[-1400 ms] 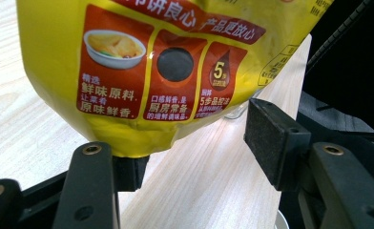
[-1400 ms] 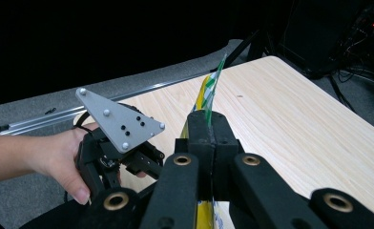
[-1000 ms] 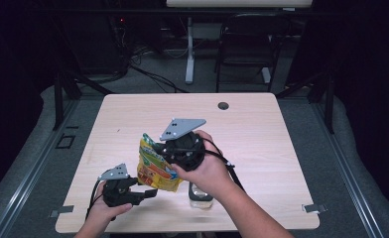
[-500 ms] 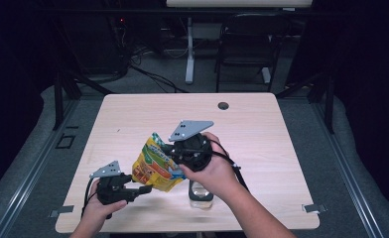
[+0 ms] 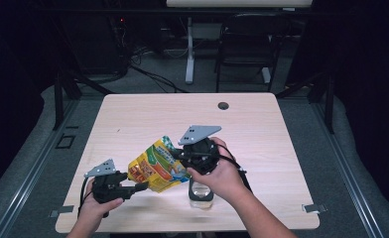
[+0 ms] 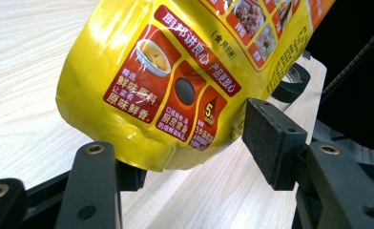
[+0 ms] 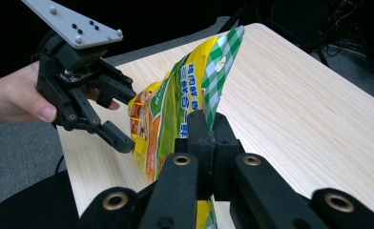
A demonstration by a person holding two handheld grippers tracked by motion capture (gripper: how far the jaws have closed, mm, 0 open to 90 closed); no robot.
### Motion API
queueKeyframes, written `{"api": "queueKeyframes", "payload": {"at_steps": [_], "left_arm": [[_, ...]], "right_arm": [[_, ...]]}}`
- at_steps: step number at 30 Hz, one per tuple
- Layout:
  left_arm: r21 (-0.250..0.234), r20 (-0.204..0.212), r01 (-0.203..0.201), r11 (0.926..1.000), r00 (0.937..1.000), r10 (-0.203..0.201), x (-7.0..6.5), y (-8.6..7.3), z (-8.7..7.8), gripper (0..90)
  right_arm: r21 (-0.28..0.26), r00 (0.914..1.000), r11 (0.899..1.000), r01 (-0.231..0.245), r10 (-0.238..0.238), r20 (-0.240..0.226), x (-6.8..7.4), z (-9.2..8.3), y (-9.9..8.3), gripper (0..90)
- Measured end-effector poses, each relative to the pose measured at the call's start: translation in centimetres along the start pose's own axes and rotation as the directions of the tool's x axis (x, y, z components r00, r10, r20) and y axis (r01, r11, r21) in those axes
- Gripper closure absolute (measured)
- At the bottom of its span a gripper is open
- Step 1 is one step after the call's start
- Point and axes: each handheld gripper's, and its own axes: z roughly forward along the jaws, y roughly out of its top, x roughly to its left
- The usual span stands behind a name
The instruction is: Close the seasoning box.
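Observation:
A yellow seasoning pouch (image 5: pixel 155 171) with a green checked top hangs tilted above the table's front. My right gripper (image 5: pixel 175 156) is shut on the pouch's top edge, and the right gripper view shows my right gripper (image 7: pixel 206 129) pinching the pouch (image 7: pixel 185 95) between closed jaws. My left gripper (image 5: pixel 140 187) reaches in from the left at the pouch's bottom end. In the left gripper view my left gripper (image 6: pixel 199 162) stands open, jaws apart on either side of the pouch (image 6: pixel 175 81). From the right gripper view, my left gripper (image 7: pixel 123 114) straddles the bottom corner.
A clear glass jar (image 5: pixel 201 191) stands on the wooden table (image 5: pixel 282 148) under the right hand, near the front edge. A dark cable hole (image 5: pixel 223 105) sits at the far middle. A chair (image 5: pixel 242 44) and desk legs stand beyond the table.
The right gripper has come down and a little right with the pouch, which now tilts flatter toward the left gripper. The left gripper has barely moved.

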Motion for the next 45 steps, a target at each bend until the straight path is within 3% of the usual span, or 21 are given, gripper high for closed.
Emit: {"api": "queueKeyframes", "payload": {"at_steps": [19,45], "left_arm": [[-0.009,-0.005,0.011,0.9999,0.9999,-0.011,0.4,-0.2,-0.1,47.0],[-0.024,-0.016,0.006,0.9997,0.9999,-0.007,0.3,-0.1,-0.5,48.8]], "right_arm": [[0.039,0.9995,0.999,-0.026,0.025,0.018,-0.8,1.0,-1.6,88.5],[0.051,0.9973,0.996,-0.072,0.071,0.015,-1.5,1.5,-4.0,86.1]]}}
